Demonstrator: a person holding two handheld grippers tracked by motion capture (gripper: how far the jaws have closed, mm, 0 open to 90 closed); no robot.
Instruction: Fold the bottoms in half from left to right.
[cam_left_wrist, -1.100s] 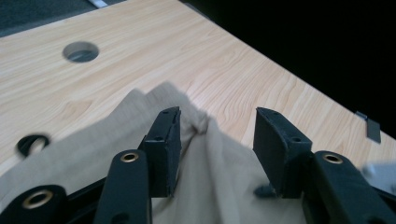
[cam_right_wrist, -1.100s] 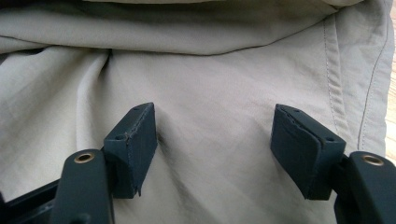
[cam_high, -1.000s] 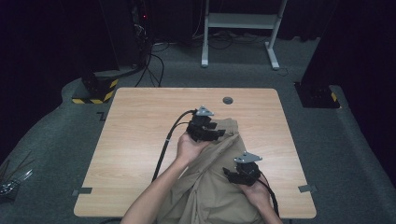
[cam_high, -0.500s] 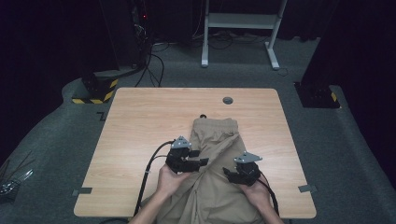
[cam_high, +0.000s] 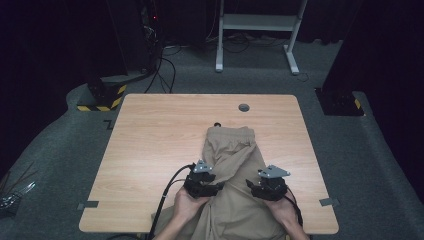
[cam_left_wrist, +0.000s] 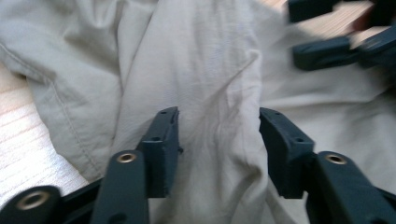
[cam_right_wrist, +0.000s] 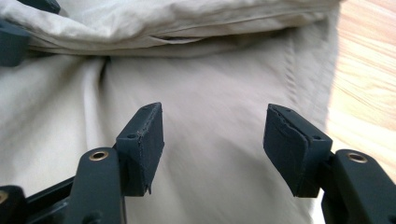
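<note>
At the table's (cam_high: 150, 150) near edge, khaki trousers (cam_high: 235, 165) lie lengthwise. Left gripper (cam_left_wrist: 218, 126) and right gripper (cam_right_wrist: 212, 128), the latter just closing a little, straddle cloth with parted jaws, gripping nothing. Risk: pinching several layers, bunching the fabric.

We see a light wooden table (cam_high: 150, 150) with a round grey cable grommet (cam_high: 244, 107) near its far edge, standing on grey carpet (cam_high: 370, 165). Beyond the table, the white legs and crossbar of a frame (cam_high: 255, 22) rise into darkness. Left of the table's far corner sits a black base with yellow-and-black hazard striping (cam_high: 102, 97), with black cables (cam_high: 165, 65) trailing behind it. Right of the table is another dark base (cam_high: 340, 102). Grey tape patches (cam_high: 87, 205) mark the carpet by the near corners. Black curtains (cam_high: 55, 50) close off the background.
</note>
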